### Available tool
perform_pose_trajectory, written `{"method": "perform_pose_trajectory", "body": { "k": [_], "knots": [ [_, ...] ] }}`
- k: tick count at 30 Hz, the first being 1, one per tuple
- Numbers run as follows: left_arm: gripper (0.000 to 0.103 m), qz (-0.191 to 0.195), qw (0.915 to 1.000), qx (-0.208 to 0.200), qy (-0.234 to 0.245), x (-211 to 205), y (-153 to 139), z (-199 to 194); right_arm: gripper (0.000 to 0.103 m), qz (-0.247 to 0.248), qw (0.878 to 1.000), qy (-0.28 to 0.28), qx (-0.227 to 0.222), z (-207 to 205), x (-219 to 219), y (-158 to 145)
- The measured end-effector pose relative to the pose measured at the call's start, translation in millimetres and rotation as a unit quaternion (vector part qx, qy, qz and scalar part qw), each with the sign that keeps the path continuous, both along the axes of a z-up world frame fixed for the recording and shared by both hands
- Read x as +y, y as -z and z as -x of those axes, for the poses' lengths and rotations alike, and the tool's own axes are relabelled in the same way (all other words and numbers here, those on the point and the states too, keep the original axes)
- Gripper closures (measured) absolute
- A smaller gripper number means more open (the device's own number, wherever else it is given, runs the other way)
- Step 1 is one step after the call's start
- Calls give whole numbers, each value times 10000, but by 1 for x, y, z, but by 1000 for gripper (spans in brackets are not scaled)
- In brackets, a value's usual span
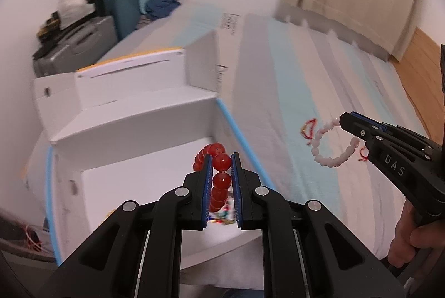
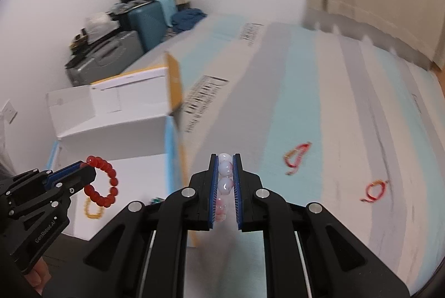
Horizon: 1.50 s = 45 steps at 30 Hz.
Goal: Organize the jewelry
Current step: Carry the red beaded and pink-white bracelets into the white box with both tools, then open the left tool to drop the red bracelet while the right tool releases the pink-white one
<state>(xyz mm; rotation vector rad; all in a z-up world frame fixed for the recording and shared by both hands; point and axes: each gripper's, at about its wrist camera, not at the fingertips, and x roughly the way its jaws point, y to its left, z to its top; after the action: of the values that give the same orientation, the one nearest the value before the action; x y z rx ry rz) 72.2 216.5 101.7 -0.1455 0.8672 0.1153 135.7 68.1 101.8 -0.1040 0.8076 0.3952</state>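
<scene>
My left gripper (image 1: 222, 162) is shut on a red bead bracelet (image 1: 221, 181), which hangs over the open white box (image 1: 133, 181). The right wrist view shows the same red bead bracelet (image 2: 103, 182) dangling as a ring from the left gripper (image 2: 84, 168). My right gripper (image 2: 225, 159) is shut on a pale pink bead bracelet (image 2: 224, 184), held above the striped bed cover beside the box. That pink bracelet (image 1: 332, 145) hangs as a loop from the right gripper (image 1: 343, 121) in the left wrist view. A yellow bead bracelet (image 2: 93, 210) lies in the box.
Two red cord bracelets (image 2: 297, 153) (image 2: 374, 191) lie on the striped bed cover (image 2: 347, 103). Small colourful pieces (image 1: 222, 216) lie on the box floor. A white-and-yellow box (image 1: 130, 72) stands behind the open one. Suitcases (image 1: 83, 44) and clutter sit against the far wall.
</scene>
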Motion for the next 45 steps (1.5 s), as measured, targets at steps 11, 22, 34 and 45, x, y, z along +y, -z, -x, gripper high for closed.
{"method": "perform_pose_trajectory", "body": {
  "k": [11,22,34,45],
  "knots": [
    [91,58,9980,256,-578,78,18,36,93,203,9976,-633,209,25,91,23],
    [91,306,9947,631,-751,114,66,48,93,606,9925,-861,617,33,134,72],
    [91,395,9915,922,-834,129,95,43,93,813,9890,-847,905,25,142,104],
    [91,310,9892,1127,-885,133,112,39,93,881,9874,-800,1041,21,144,118]
  ]
}}
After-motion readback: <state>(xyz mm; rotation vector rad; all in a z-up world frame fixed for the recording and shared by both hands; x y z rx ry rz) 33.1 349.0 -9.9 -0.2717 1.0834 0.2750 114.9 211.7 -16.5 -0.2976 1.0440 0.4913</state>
